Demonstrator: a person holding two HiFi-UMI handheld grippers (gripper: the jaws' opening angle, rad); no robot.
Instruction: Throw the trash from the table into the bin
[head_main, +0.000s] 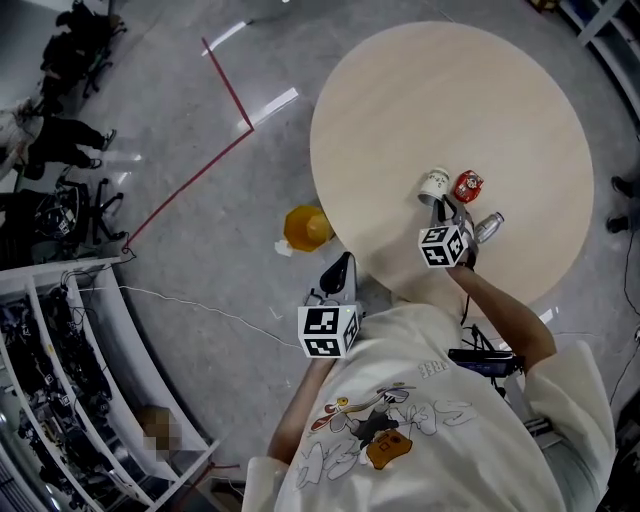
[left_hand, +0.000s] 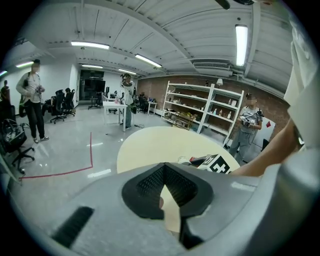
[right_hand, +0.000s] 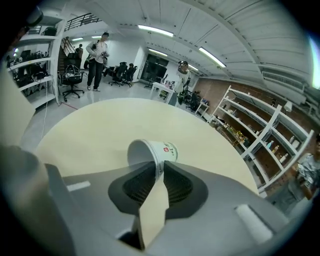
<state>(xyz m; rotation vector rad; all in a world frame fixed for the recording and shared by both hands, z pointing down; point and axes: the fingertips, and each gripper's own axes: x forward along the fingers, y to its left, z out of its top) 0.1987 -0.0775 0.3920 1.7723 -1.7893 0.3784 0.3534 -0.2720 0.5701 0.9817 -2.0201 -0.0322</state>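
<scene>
Right gripper view shows the right tongs (right_hand: 159, 172) clamped on the rim of a tipped paper cup (right_hand: 152, 150) on the counter (right_hand: 90, 135); the left tongs (left_hand: 162, 187) are closed together.

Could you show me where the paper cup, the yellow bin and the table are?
paper cup (right_hand: 168, 150), right gripper view, printed side.
yellow bin (head_main: 306, 228), head view, its yellow middle.
table (head_main: 450, 90), head view, bare tabletop.

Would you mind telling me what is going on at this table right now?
A person holds a tool in each hand. The right tool pinches the rim of a white paper cup lying on its side on the round pale wooden table, beside a crumpled red can and a silver can. The left tool is shut and empty, held off the table near a yellow bin on the floor.
</scene>
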